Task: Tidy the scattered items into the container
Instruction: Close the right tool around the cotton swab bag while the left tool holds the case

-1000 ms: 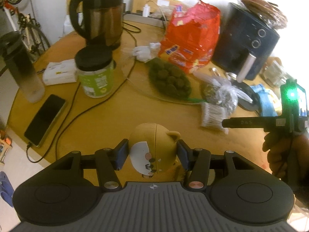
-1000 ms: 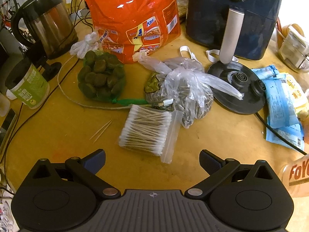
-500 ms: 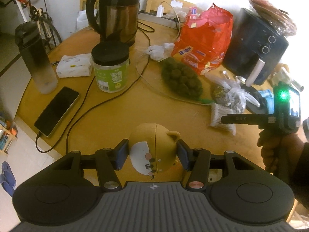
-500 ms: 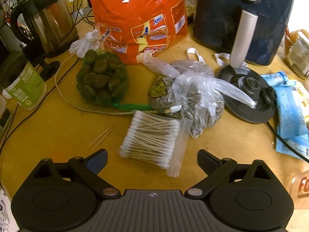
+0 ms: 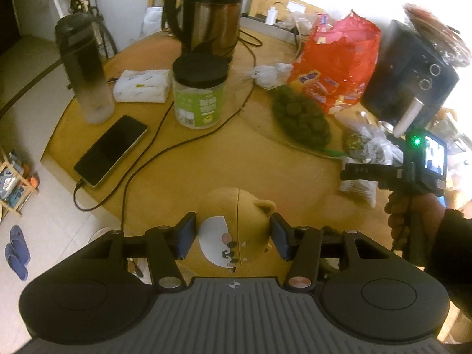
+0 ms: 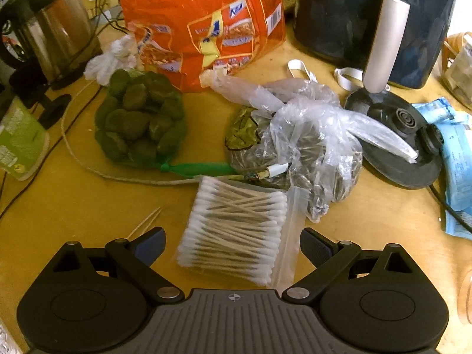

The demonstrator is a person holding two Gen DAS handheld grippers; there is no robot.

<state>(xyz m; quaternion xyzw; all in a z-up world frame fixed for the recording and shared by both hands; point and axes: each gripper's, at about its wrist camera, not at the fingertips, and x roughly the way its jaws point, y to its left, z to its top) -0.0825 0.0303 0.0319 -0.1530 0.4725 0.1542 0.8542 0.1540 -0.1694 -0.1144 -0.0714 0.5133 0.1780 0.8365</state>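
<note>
My left gripper (image 5: 233, 237) is shut on a tan bear-shaped toy (image 5: 236, 230), held above the near edge of the round yellow table (image 5: 188, 165). In the right wrist view my right gripper (image 6: 233, 243) stands open, its pads on either side of a clear bag of cotton swabs (image 6: 236, 233) that lies flat on the table; the pads do not touch it. The left wrist view shows the right gripper's body and a hand on its handle (image 5: 413, 215) at the right, above the same swab bag (image 5: 358, 187).
Behind the swabs lie a net of green fruit (image 6: 141, 124), a plastic bag of seeds (image 6: 301, 153), an orange snack bag (image 6: 203, 20), an air fryer (image 6: 374, 14) and a kettle base (image 6: 398, 147). Kettle (image 5: 206, 11), green jar (image 5: 199, 94), phone (image 5: 112, 150), bottle (image 5: 85, 67) and cables stand left.
The right gripper has come down and forward, so the swab bag now lies between its pads. The left gripper, still holding the bear toy, has drifted back toward the table's near edge.
</note>
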